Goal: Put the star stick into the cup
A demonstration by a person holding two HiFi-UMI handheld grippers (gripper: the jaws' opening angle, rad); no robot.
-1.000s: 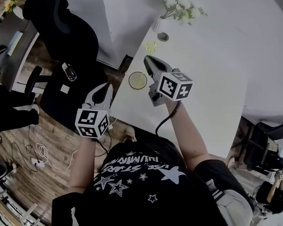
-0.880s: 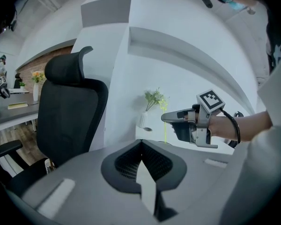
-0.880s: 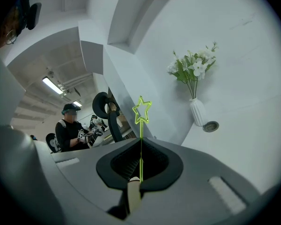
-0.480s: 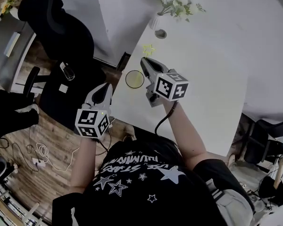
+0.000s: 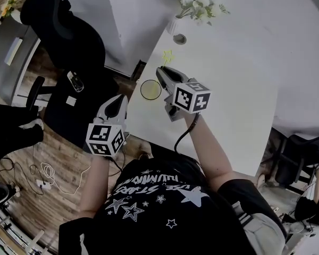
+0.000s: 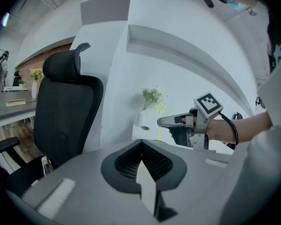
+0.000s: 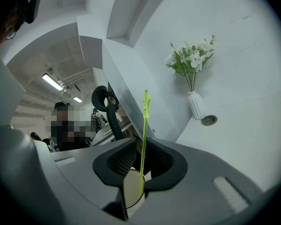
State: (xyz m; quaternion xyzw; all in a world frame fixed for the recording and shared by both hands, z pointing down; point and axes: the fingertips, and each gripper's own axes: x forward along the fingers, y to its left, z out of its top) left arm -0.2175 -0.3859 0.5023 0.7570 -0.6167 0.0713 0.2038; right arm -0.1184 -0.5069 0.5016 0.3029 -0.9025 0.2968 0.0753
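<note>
The star stick (image 5: pixel 167 56) is a thin yellow-green stick with a star on top. My right gripper (image 5: pixel 162 72) is shut on it and holds it upright above the white table (image 5: pixel 228 78). In the right gripper view the star stick (image 7: pixel 144 135) runs up from between the jaws of my right gripper (image 7: pixel 141 153). The cup (image 5: pixel 150 90), clear with a yellowish rim, stands near the table's left edge, just left of and below that gripper. The cup (image 7: pixel 131 190) also shows under the jaws. My left gripper (image 5: pixel 119 99) hangs shut and empty off the table's left edge, its jaws (image 6: pixel 141 146) meeting.
A white vase of flowers (image 5: pixel 178 23) and a small round dish (image 5: pixel 179 38) stand at the table's far end. A black office chair (image 5: pixel 64 31) stands left of the table over a wooden floor with cables (image 5: pixel 42 174). The wall is close behind.
My right gripper has shifted a little to the left with the star stick, closer to the cup. The left gripper has stayed where it was.
</note>
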